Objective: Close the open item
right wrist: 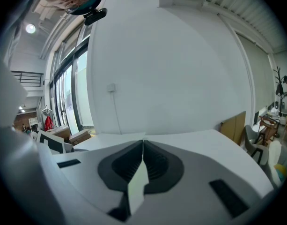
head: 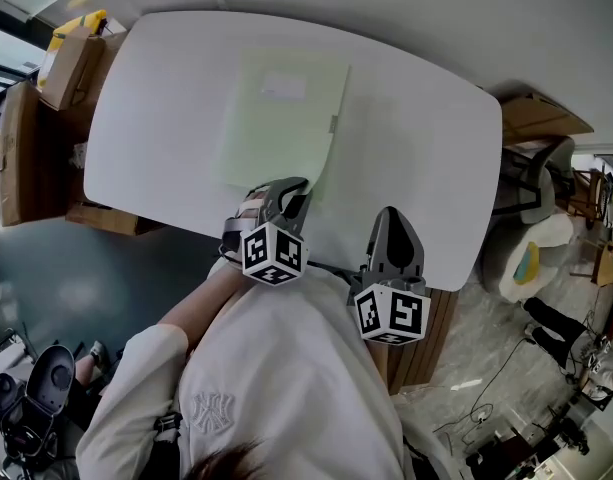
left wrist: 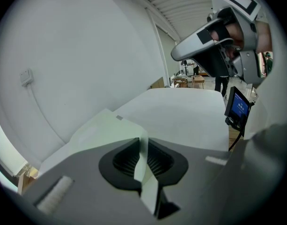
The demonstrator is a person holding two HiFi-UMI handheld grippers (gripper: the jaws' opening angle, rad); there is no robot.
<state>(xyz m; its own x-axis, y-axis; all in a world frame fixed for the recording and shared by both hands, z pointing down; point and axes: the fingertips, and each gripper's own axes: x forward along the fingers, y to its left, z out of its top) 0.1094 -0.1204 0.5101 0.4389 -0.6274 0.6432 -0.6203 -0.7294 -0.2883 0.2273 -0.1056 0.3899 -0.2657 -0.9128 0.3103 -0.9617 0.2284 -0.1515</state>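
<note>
The pale green folder (head: pixel 281 128) lies at 12 o'clock from me, mid-surface (head: pixel 416 148), its cover looking down and nearly flat. My left tool (left wrist: pixel 142 156) is narrow, pinching the cover's 5 o'clock corner. My right tool (right wrist: pixel 142 161) is closed and empty, off at 4 o'clock. I judge only releasing and pressing flat remains.

The white table (head: pixel 416 168) fills the centre. Cardboard boxes (head: pixel 71 63) stand beyond its left edge, a pale chair (head: pixel 531 253) stands off its right end, and black seats (head: pixel 46 378) are at lower left. A socket (left wrist: pixel 25 76) with a hanging cable (left wrist: pixel 40 107) sits on the white wall (left wrist: pixel 87 41)
</note>
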